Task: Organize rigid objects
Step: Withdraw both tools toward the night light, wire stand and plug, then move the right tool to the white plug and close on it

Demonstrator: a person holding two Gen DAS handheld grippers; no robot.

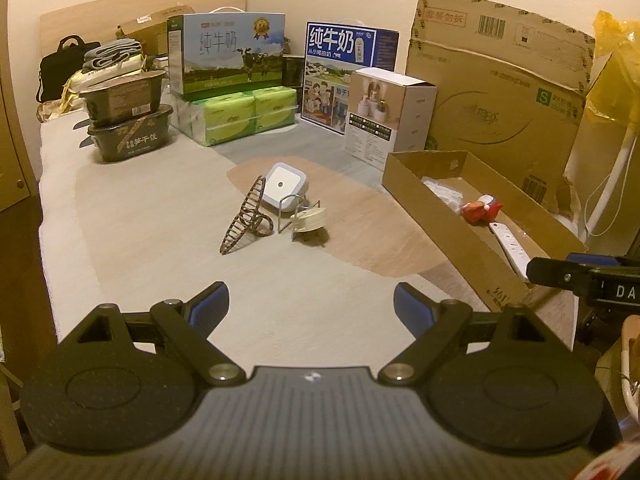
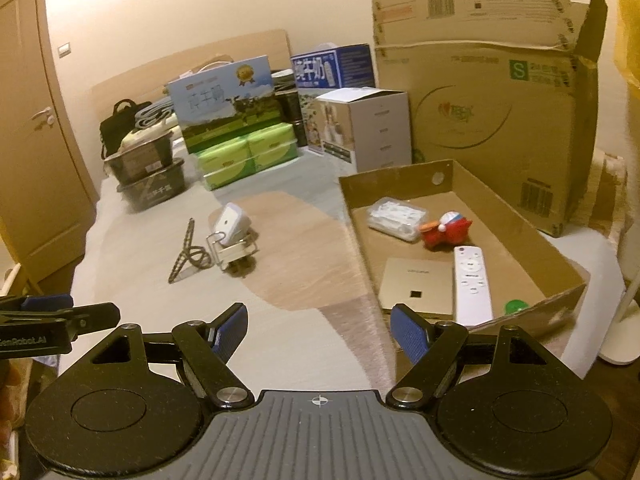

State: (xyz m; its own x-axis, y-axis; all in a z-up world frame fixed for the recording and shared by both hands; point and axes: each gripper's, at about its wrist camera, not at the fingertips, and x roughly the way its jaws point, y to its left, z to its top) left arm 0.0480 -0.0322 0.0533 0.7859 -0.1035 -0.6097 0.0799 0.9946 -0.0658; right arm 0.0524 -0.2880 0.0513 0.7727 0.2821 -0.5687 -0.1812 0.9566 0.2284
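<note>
since both claws (image 1: 311, 303) (image 2: 319, 326) stand wide and empty, approach mid-bed stand (image 1: 245, 216) squarely, then carry to tray (image 2: 516, 216).

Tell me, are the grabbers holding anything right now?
No. The left gripper and the right gripper both stand open with nothing between their pads.

Both wrist views face downward across the same bed (image 1: 160, 208).

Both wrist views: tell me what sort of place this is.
Probably a bedroom used for storage: a wooden headboard against the wall, milk cartons and other boxes piled on the bed, a door at one side.
</note>
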